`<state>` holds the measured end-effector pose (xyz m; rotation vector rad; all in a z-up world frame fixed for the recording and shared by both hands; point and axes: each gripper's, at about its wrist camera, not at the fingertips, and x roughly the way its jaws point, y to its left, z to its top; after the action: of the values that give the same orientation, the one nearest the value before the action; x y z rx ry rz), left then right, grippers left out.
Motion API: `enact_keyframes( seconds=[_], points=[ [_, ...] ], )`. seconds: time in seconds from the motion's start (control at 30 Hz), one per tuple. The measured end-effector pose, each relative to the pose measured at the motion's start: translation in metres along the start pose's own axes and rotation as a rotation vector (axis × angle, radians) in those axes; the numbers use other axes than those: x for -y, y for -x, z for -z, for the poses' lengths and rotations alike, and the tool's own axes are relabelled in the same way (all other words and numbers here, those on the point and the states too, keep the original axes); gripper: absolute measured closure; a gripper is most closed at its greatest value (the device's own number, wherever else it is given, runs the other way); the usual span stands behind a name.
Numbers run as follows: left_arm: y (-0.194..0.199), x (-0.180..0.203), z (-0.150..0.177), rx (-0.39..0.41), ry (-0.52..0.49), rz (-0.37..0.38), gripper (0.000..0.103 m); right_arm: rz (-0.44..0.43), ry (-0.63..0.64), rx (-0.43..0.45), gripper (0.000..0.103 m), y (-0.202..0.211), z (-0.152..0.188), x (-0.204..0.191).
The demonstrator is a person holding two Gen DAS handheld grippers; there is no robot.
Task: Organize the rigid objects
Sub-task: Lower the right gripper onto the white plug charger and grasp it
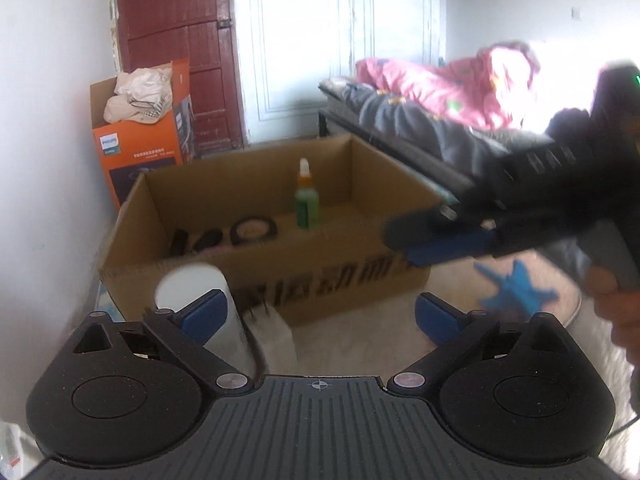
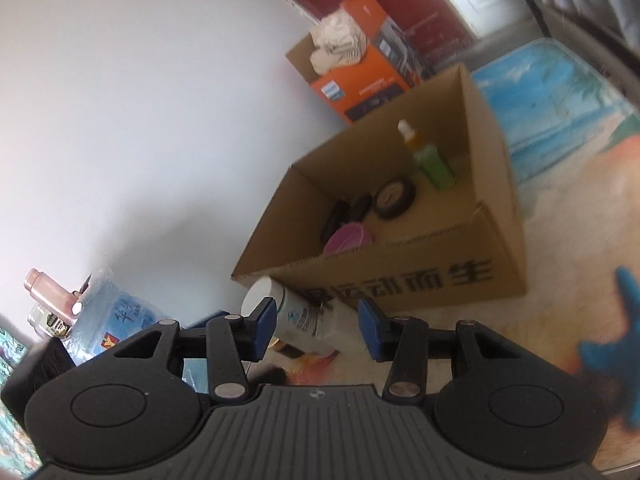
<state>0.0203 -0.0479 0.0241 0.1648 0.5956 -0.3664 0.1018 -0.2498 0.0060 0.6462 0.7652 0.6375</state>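
lying on its side on the floor mat, just outside the near left corner of the open brown cardboard box (image 2: 404, 276), the white cylindrical plastic bottle (image 2: 294, 314) looks rigid, light and smooth, so likely slippery. it probably rolls; taking it across the middle of its round body seems safest. left gripper (image 1: 320, 314) stands wide, nothing between its blue pads (image 1: 206, 312). right gripper (image 2: 318, 330) is partly spread, also empty, with the bottle just beyond its tips.
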Motion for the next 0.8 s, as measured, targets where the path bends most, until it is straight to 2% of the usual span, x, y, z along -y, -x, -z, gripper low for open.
enact_keyframes(
  seconds=[0.13, 0.23, 0.3, 0.37, 0.63, 0.8],
  points=[
    [-0.02, 0.004, 0.021, -0.037, -0.019, -0.04, 0.012, 0.004, -0.001, -0.052, 0.056, -0.032, 0.003, -0.004],
    [-0.034, -0.001, 0.029, -0.056, 0.012, -0.061, 0.028, 0.021, 0.01, -0.092, 0.061, -0.057, 0.005, -0.008],
    [-0.043, -0.008, 0.033, -0.078, 0.044, -0.07, 0.03, 0.021, 0.01, -0.116, 0.062, -0.069, 0.008, -0.009],
    [-0.051, -0.015, 0.035, -0.093, 0.067, -0.08, 0.039, 0.033, 0.021, -0.134, 0.063, -0.081, 0.008, -0.01],
    [-0.072, -0.022, 0.039, -0.125, 0.086, -0.081, 0.051, 0.062, 0.015, -0.187, 0.069, -0.113, 0.004, -0.004],
    [-0.073, -0.022, 0.037, -0.126, 0.104, -0.069, 0.051, 0.053, -0.025, -0.199, 0.071, -0.118, 0.007, 0.003]
  ],
)
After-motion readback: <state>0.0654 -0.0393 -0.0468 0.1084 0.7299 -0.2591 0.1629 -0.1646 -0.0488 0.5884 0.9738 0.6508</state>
